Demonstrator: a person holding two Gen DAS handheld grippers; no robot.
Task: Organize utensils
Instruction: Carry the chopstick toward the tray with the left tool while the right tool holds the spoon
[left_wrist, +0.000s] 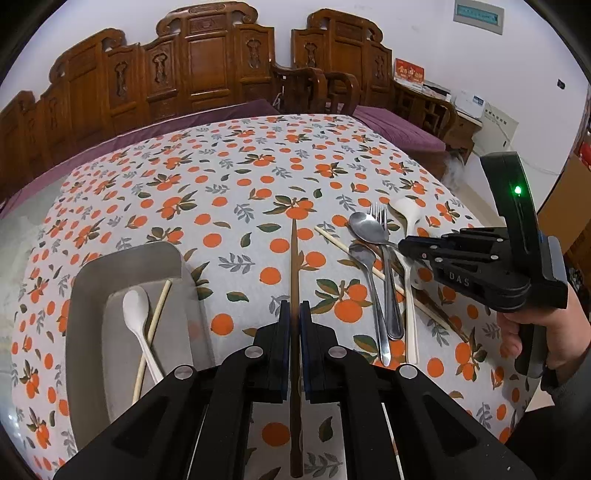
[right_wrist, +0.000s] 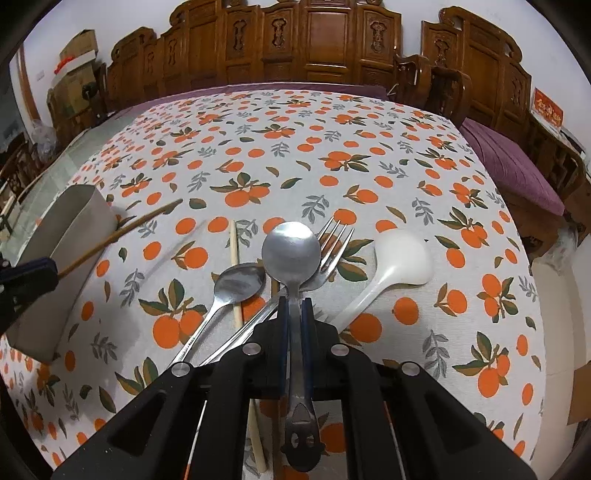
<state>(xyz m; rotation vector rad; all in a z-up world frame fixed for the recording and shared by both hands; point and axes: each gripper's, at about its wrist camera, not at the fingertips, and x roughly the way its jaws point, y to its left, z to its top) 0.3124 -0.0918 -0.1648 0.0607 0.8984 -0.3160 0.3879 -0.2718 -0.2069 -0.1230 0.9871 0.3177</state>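
Utensils: four spoons (right_wrist: 291, 251), three chopsticks (left_wrist: 294, 266), one fork (right_wrist: 332, 240).

We see even, soft indoor light in both views, with faint shadows under the cutlery. Mild glare sits on the round steel spoon bowl (right_wrist: 291, 251). Heavy fisheye bending and black vignette at the corners. Focus is sharp throughout, no motion blur.

Beside the matt grey tray (left_wrist: 88, 295), a printed cloth tablecloth (left_wrist: 240, 177) lies smooth. On it, metal spoons (right_wrist: 291, 251) and a fork (right_wrist: 334, 240) gleam glossy; the white ladle (right_wrist: 402, 258) looks smooth plastic, the dark chopstick (left_wrist: 294, 266) matt wood.
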